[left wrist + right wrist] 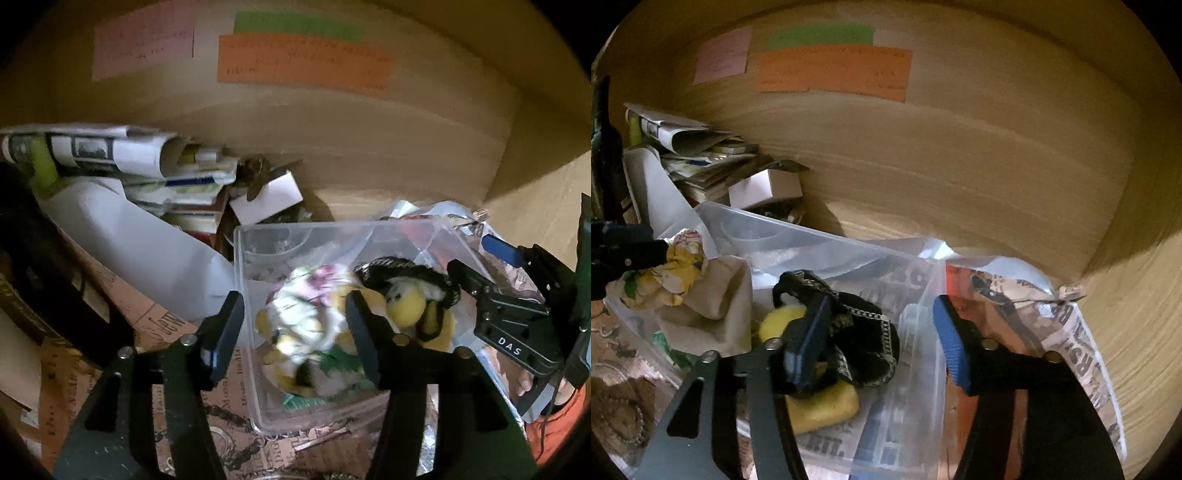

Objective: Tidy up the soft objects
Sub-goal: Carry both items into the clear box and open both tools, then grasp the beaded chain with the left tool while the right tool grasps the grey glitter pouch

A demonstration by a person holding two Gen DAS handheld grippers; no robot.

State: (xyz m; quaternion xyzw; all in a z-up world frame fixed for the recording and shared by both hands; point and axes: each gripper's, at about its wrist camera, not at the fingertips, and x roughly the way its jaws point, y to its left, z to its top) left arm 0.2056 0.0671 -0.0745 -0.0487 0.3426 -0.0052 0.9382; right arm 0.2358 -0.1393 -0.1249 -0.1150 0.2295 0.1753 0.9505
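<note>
Printed-paper surface (155, 325), clear plastic container (247, 295), paper stack (177, 184)

The right tool (882, 339) stands with its blue-padded jaws apart, nothing pressed between them. Its left finger lies over a black patterned cloth (868, 343) that rests on a yellow soft toy (820, 406), all inside a clear plastic box (812, 240). To the tool's left, the other tool (661, 251) touches a floral yellow cloth (683, 266). Under the right finger, newspaper (1082, 354) shows through clear plastic. Ahead, coloured paper notes (831, 70) hang on a wooden wall.
</note>
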